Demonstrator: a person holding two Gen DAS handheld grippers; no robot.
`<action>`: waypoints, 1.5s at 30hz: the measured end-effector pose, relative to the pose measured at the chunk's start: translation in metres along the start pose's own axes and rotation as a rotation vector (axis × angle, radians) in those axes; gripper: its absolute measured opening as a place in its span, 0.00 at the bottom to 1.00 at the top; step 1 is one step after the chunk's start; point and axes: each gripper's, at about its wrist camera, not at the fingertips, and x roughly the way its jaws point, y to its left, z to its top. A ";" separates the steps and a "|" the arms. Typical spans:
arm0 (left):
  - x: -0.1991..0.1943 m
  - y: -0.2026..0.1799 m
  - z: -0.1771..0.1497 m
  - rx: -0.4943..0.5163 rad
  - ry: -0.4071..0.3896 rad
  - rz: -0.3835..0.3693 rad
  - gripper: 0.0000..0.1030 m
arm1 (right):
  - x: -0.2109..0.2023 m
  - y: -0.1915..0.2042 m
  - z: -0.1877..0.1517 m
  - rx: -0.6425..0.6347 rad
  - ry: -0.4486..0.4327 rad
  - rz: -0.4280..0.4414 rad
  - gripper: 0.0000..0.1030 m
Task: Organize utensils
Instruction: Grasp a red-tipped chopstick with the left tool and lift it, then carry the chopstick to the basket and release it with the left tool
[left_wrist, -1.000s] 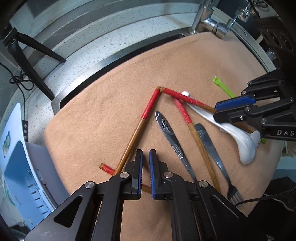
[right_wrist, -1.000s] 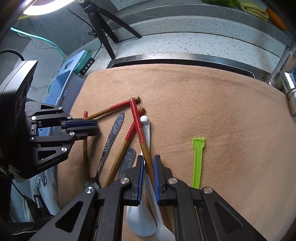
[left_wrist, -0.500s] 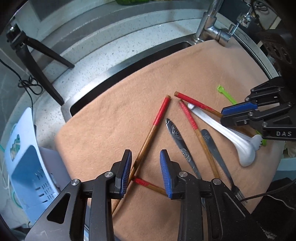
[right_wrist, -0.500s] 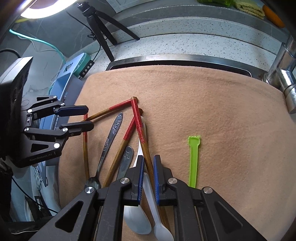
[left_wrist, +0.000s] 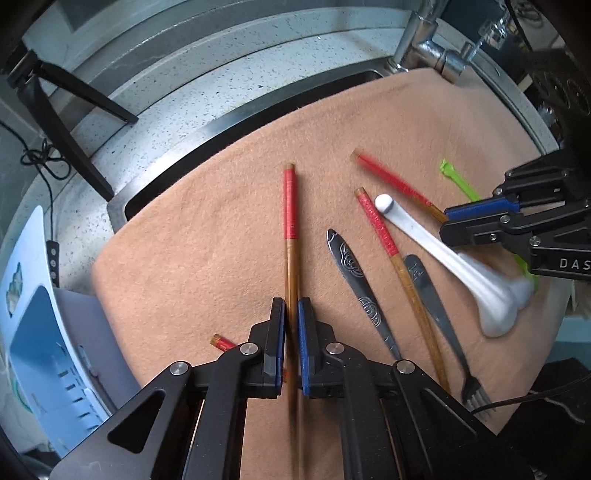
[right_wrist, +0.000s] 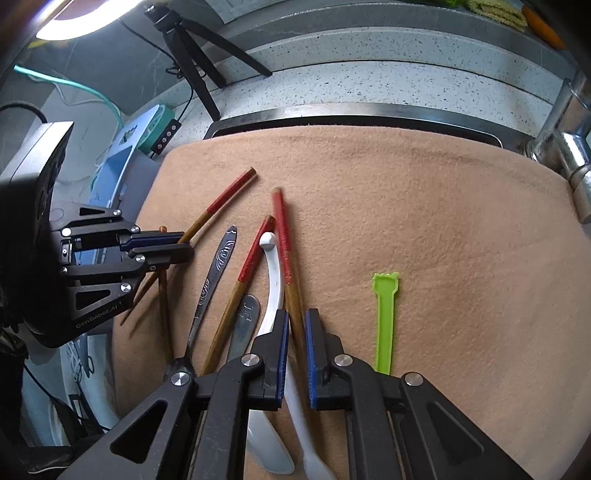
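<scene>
Left claw (left_wrist: 291, 332) has just been closing, now clenched on a red-wrapped wooden chopstick (left_wrist: 290, 221) running straight ahead of its fingers over the tan felt mat (left_wrist: 221, 229). Right claw (right_wrist: 294, 354) grips a second red-wrapped chopstick (right_wrist: 282, 236) beside the white plastic spoon (right_wrist: 275, 280). Risk: thin round sticks may pivot or slip from the pads, or snag the engraved steel spoon handle (left_wrist: 351, 266) just right of the left claw.

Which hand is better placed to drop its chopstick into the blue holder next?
Left, probably. The left tool grips a chopstick right beside the blue holder; the right tool, also holding one, is farther across the cloth.
</scene>
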 end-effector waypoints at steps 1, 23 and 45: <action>-0.002 0.002 -0.002 -0.008 -0.004 -0.008 0.05 | -0.001 -0.001 0.000 0.009 -0.005 0.005 0.06; -0.082 0.016 -0.030 -0.099 -0.174 -0.079 0.05 | -0.074 0.008 0.022 0.087 -0.211 0.080 0.06; -0.127 0.126 -0.123 -0.413 -0.258 0.050 0.05 | -0.021 0.172 0.074 -0.020 -0.168 0.350 0.06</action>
